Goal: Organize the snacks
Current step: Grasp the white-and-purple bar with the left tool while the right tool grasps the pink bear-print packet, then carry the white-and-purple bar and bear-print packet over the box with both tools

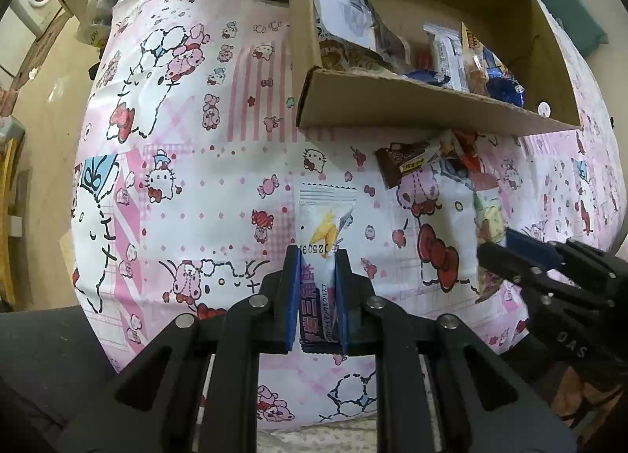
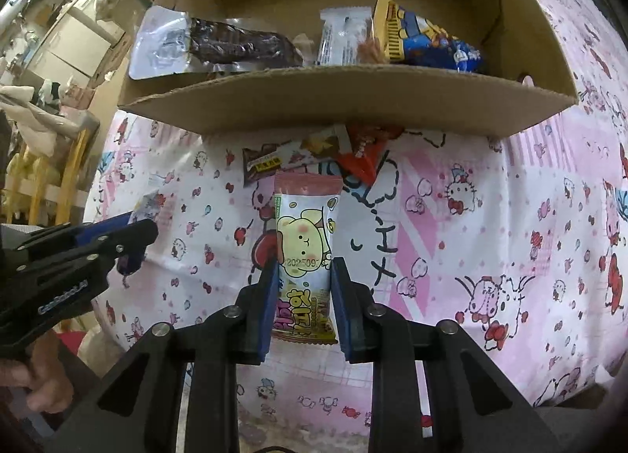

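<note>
My left gripper (image 1: 317, 257) is shut on a white and purple snack packet (image 1: 324, 225), held above the patterned tablecloth. My right gripper (image 2: 303, 264) is shut on a pink and yellow bear snack packet (image 2: 304, 241). The right gripper also shows at the right of the left wrist view (image 1: 510, 253), and the left gripper at the left of the right wrist view (image 2: 133, 237). An open cardboard box (image 2: 345, 100) (image 1: 431, 104) ahead holds several snacks. A brown chocolate packet (image 2: 261, 168) (image 1: 404, 162) and a red packet (image 2: 363, 162) lie at the box's front wall.
The table is covered by a pink cartoon tablecloth (image 1: 196, 178). A dark packet (image 2: 235, 45) and a blue and yellow packet (image 2: 424, 41) lie inside the box. Shelves and clutter stand to the left of the table (image 2: 51, 60).
</note>
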Motion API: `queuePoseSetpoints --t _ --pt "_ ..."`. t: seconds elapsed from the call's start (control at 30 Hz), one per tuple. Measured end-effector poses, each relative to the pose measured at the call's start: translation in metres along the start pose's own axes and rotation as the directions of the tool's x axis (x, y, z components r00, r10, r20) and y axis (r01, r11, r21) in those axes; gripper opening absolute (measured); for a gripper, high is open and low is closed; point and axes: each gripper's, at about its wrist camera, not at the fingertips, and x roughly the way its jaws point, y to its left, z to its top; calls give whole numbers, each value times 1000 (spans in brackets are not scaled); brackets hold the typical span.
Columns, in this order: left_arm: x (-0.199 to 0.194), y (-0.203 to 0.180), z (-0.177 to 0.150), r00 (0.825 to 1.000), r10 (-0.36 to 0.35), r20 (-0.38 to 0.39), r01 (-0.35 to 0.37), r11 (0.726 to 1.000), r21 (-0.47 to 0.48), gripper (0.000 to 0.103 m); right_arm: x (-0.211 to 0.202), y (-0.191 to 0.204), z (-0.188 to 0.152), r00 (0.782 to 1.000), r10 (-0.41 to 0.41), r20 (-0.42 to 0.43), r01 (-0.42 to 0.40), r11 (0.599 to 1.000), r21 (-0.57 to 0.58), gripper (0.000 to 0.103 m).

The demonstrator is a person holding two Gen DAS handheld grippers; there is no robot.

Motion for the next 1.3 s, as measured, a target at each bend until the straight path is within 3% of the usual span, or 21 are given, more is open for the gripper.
queuePoseSetpoints --t 0.23,0.47,0.7,0.8,1.0,1.13,1.3 --pt "-2 -4 0 999 24 23 -25 1000 16 13 -7 -1 -3 1000 29 8 -29 999 17 28" --pt "-24 -20 -2 993 23 117 -32 997 73 13 -23 0 -6 996 78 42 -79 996 29 28" --pt "-50 -18 -5 981 21 195 -35 997 69 13 -48 -8 -12 985 141 95 -147 987 60 28" --pt "-67 -15 2 973 -12 231 -1 998 56 13 -68 -16 -12 966 204 160 -220 972 88 28" --pt "-109 -16 29 940 -33 340 18 999 48 13 -107 -17 -2 919 252 303 -284 956 66 28" --pt "-125 -17 54 923 -22 384 3 999 51 13 -131 -24 12 884 251 394 -299 952 66 28" --pt "-138 -23 86 906 -24 422 0 998 56 13 -144 -34 38 868 220 445 -278 958 69 28"
